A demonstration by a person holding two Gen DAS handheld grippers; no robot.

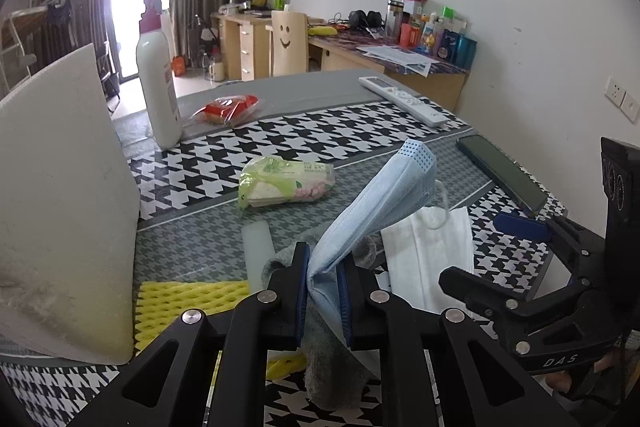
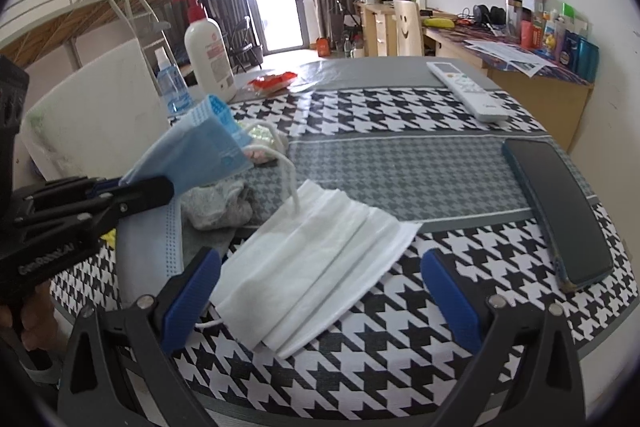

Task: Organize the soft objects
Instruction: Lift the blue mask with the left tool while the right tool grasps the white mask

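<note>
A light blue face mask (image 1: pixel 380 199) stands up off the table, pinched near one end by my left gripper (image 1: pixel 323 291), which is shut on it. In the right wrist view the same left gripper (image 2: pixel 132 191) holds the blue mask (image 2: pixel 192 151) at the left. A white face mask (image 2: pixel 320 259) lies flat on the houndstooth cloth between the wide-apart blue pads of my right gripper (image 2: pixel 324 291), which is open and does not press on it. A crumpled grey sock (image 2: pixel 220 203) lies under the blue mask. The white mask (image 1: pixel 428 255) also shows beside my right gripper (image 1: pixel 486 251).
A white foam board (image 1: pixel 60 207) leans at the left, with a yellow foam net (image 1: pixel 192 303) beside it. A tissue pack (image 1: pixel 286 183), lotion bottle (image 1: pixel 158 83), red packet (image 1: pixel 226 109), remote (image 2: pixel 466 89) and phone (image 2: pixel 560 207) sit on the table.
</note>
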